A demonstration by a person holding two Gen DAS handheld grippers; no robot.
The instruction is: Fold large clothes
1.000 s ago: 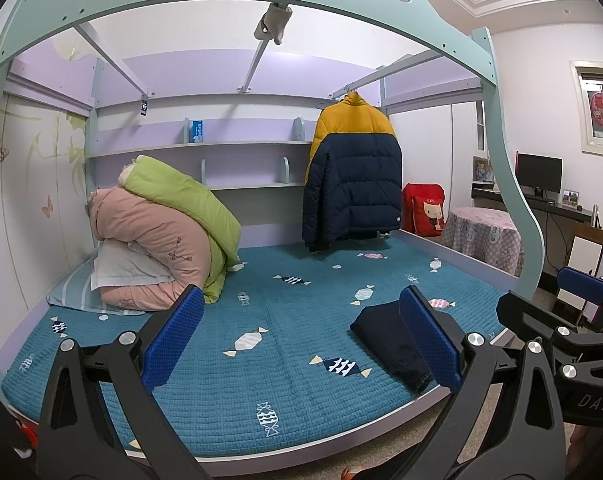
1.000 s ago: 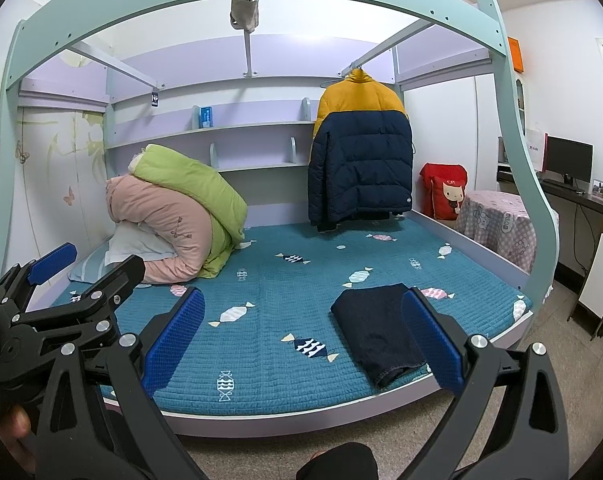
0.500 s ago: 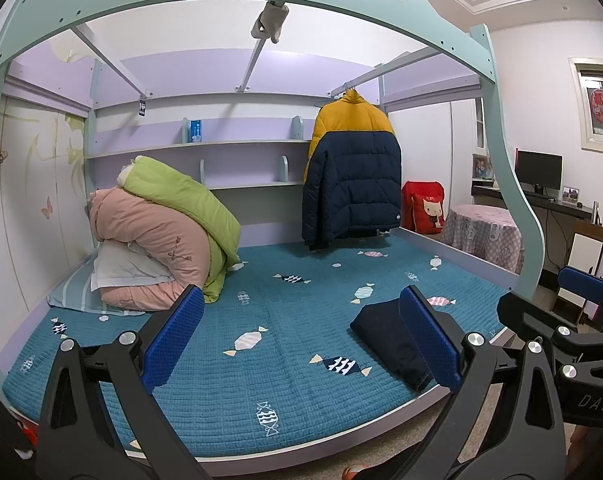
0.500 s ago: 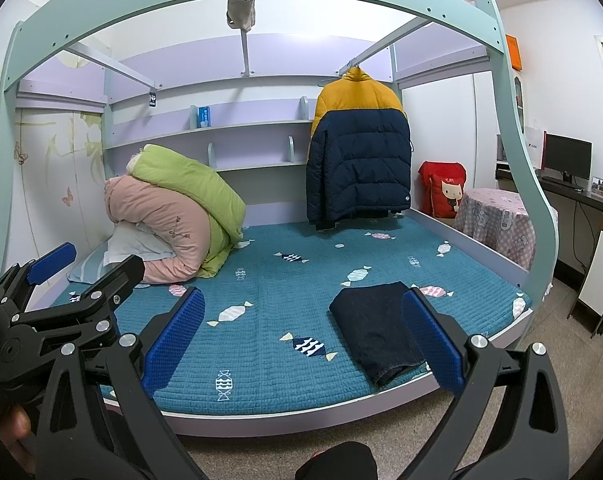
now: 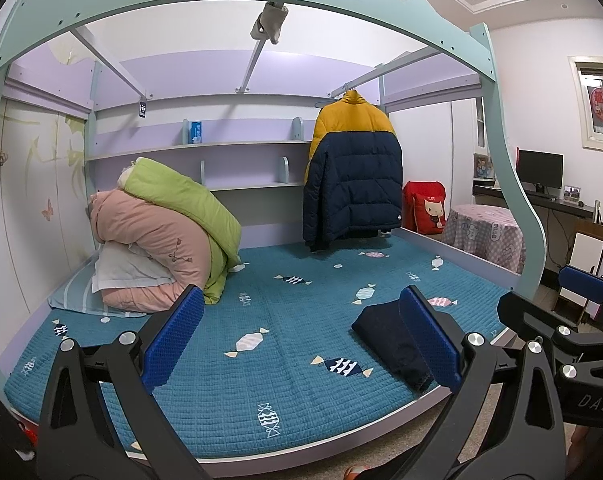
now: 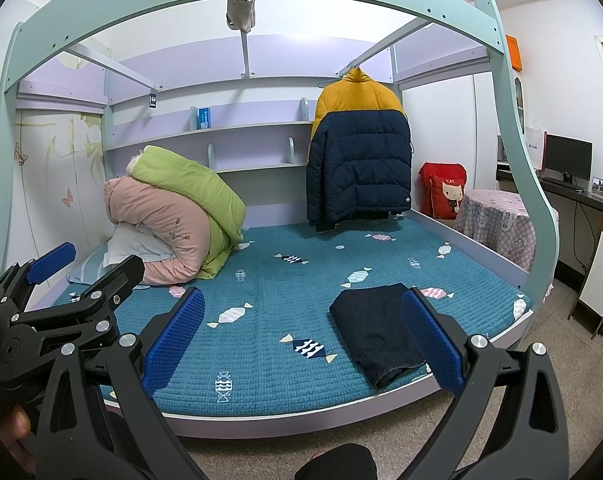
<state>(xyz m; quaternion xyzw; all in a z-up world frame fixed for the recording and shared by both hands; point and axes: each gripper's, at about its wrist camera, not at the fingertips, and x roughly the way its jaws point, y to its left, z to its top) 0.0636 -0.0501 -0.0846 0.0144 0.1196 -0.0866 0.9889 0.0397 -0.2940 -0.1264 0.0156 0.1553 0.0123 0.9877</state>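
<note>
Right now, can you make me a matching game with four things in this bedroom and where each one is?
Things:
1. puffer jacket
2. folded dark jeans
3. green quilt
4. red cat cushion

Places:
A. on top of the pink quilt
B. hanging from the rail
C. beside the bed, against the wall
D. near the bed's front edge

Pairs: 1-B, 2-D, 3-A, 4-C

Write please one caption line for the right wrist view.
Open right tool faces a teal bed with folded dark garment; puffer jacket hangs behind.
</note>
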